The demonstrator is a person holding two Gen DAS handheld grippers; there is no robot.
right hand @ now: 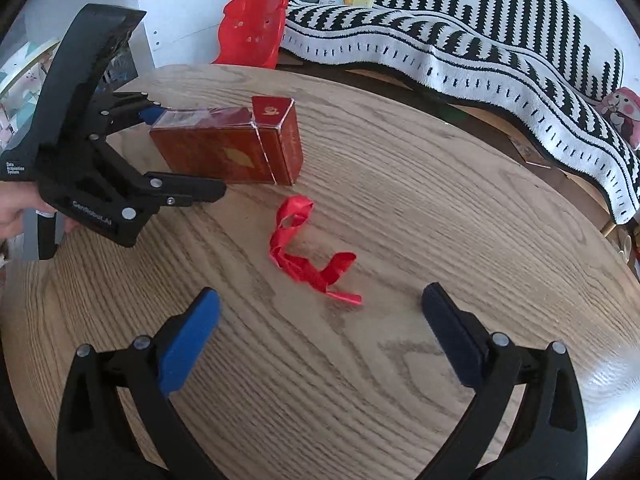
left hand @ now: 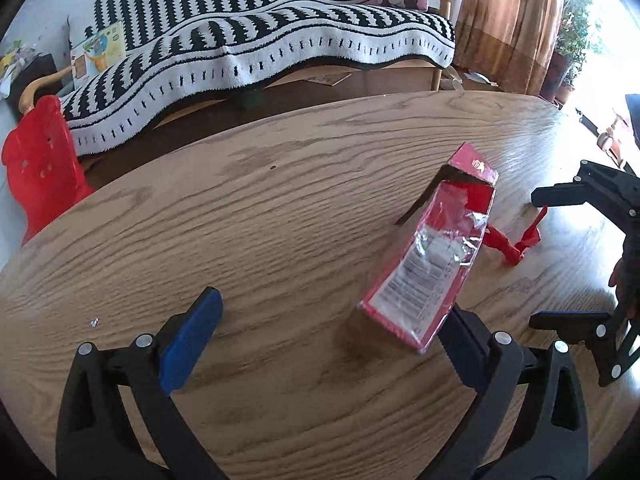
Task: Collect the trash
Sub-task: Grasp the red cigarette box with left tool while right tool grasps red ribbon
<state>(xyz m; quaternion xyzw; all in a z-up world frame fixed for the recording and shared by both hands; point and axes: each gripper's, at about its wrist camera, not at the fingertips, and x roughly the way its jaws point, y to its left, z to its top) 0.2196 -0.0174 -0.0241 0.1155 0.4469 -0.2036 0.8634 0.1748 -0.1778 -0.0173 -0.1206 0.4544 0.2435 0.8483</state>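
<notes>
The red box [right hand: 236, 148] was found lying on its side on the wooden tabletop [right hand: 400, 208], toward the far left part as seen from the right wrist view, its lid end cracked open a bit and clear wrap crinkled over one face. Just in front of it, nearer the middle of the tabletop, a crumpled red ribbon [right hand: 308, 252] was laid out, apart from the box but close.

The left tool [right hand: 188, 152] was spread wide around the box's end, one finger along the near side and the other tucked behind the far side; whether the pads were actually touching the box couldn't be told. In its own view the box [left hand: 424, 264] was seen right against the right-hand finger, with lots of gap to the other one.

The right tool [right hand: 320, 340] was also held wide open, with nothing gripped, the ribbon sitting just beyond its fingertips.

Past the tabletop's far edge, a red plastic chair [right hand: 252, 28] and a sofa draped in a black-and-white blanket [right hand: 460, 48] could be seen.
</notes>
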